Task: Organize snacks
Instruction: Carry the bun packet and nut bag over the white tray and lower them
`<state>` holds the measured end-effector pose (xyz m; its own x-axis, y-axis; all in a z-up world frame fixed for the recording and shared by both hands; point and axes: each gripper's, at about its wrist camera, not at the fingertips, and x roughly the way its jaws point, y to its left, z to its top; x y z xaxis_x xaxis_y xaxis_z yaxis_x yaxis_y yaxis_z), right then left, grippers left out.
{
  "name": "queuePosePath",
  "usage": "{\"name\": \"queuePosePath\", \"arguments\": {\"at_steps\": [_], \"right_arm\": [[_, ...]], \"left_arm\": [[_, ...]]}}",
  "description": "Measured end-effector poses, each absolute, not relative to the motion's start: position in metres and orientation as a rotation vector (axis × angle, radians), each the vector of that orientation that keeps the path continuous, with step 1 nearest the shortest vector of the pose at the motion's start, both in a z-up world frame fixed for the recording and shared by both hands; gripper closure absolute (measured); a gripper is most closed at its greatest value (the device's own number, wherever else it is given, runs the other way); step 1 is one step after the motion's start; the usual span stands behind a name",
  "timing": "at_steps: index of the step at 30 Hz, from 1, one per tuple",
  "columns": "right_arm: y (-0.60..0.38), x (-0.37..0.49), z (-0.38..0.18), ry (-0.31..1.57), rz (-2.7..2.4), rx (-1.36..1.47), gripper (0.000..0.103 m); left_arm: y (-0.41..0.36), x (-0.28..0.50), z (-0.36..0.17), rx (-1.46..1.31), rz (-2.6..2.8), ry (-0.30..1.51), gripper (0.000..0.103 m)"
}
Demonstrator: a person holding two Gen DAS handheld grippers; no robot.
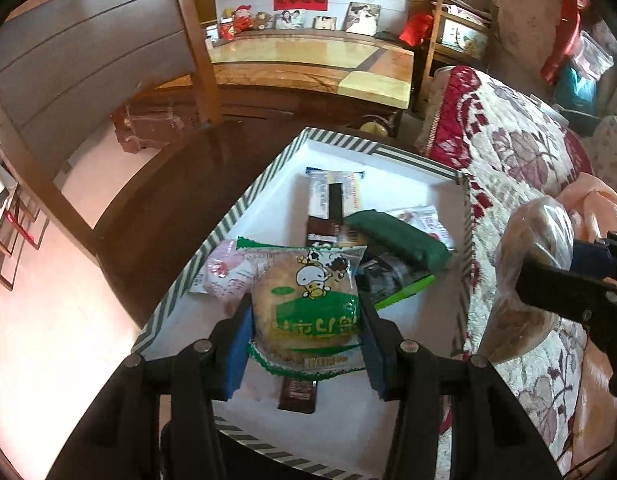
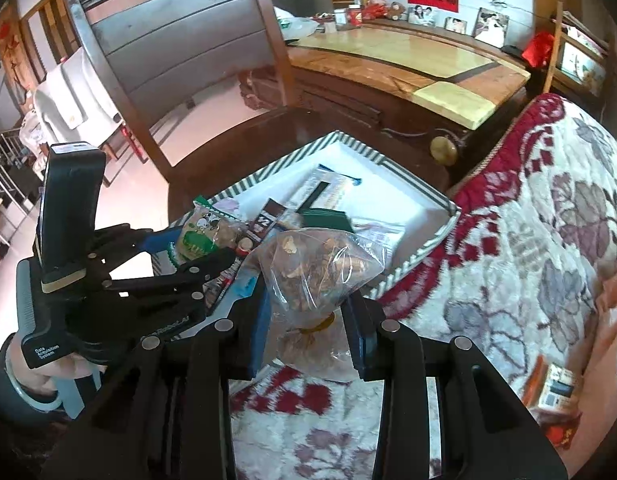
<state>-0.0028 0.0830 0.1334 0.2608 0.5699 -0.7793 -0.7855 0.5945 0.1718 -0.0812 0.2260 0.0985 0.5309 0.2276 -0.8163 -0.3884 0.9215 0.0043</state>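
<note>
From the left wrist, the left gripper (image 1: pixel 306 344) has its fingers closed on a round cake in a green-and-clear wrapper (image 1: pixel 308 308), held just above the striped-rim white box (image 1: pixel 244 204). Inside the box lie a dark green packet (image 1: pixel 400 240), a pink packet (image 1: pixel 224 272) and a long pale bar (image 1: pixel 332 196). The box sits on a dark tabletop (image 1: pixel 180 184) beside a floral quilt (image 1: pixel 520 148).

From the right wrist, the right gripper (image 2: pixel 308 340) pinches the knotted neck of a clear bag of brown snacks (image 2: pixel 320 264), fingers narrow, over the near edge of the box (image 2: pixel 420 264). A hand (image 2: pixel 52 372) holds the left gripper (image 2: pixel 196 244) at left.
</note>
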Motion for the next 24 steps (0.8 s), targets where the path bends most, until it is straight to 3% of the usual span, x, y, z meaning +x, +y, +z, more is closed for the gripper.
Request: {"name": "queuePosePath", "arguments": {"at_steps": [24], "right_arm": [[0.131, 0.033, 0.089, 1.071, 0.964, -0.153, 0.07]], "left_arm": [[0.249, -0.073, 0.074, -0.23, 0.397, 1.009, 0.052]]}}
